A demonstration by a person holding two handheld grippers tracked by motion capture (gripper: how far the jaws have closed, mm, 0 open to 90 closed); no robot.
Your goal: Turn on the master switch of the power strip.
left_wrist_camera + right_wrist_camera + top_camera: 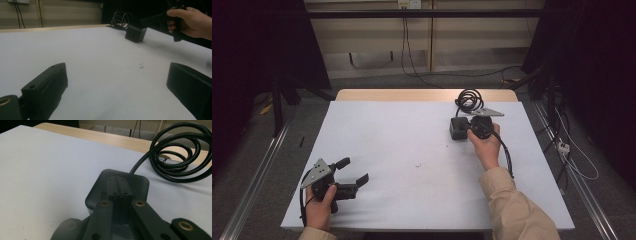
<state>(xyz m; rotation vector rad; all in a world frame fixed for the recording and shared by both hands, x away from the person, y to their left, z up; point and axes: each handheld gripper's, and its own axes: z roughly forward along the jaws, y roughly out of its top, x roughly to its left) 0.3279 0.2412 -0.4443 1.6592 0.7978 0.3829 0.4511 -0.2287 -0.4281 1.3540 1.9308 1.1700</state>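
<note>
Nearest me, at the desk's (412, 135) near left corner, my left gripper (356, 172) hovers with its jaws spread wide and nothing between them. Across the white top, toward the far right, my right gripper (462, 129) sits over a black power brick (458, 128); in the right gripper view its jaws (119, 187) are drawn together on top of the brick (113, 185). I cannot tell whether they grip it. Behind it, the brick's cable (178, 157) lies coiled near the far edge.
</note>
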